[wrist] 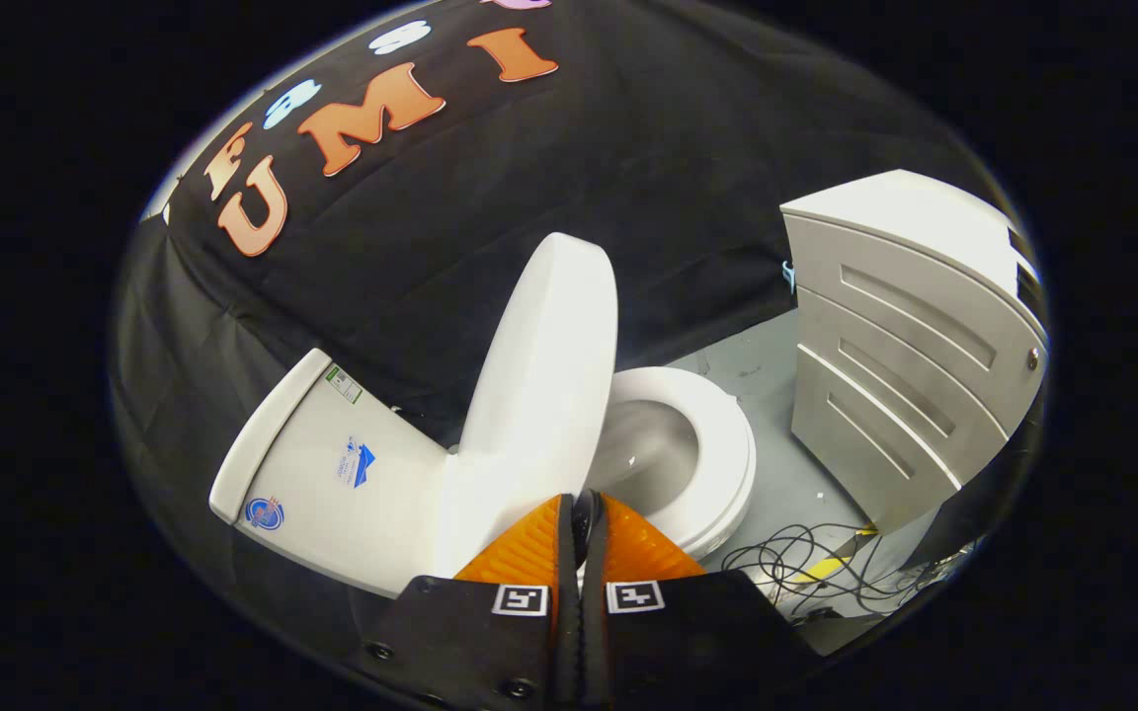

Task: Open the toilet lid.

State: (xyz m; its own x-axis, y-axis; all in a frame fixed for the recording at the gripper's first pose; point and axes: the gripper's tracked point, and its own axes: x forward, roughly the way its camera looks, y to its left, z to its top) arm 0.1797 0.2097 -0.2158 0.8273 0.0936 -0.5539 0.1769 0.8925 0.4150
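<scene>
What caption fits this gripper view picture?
Shut tongs beside the raised toilet lid, seat still down.

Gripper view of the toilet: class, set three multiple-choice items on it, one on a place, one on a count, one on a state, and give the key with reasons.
1. Where does the drawer cabinet stand?
A. beyond the toilet seat, on the far side from the tank
B. on top of the tank
C. between the fingers

2. How many drawer fronts does the cabinet show?
A. one
B. three
C. six

3. How is the lid?
A. flat on the seat
B. raised, near upright
C. taken off, on the floor

Key:
1 A, the cabinet stands on the floor past the seat, while the tank is on the lid's other side.
2 B, three fronts are stacked on its face.
3 B, the lid stands up off the seat, the bowl open, just ahead of the gripper, whose fingers are together.
</scene>
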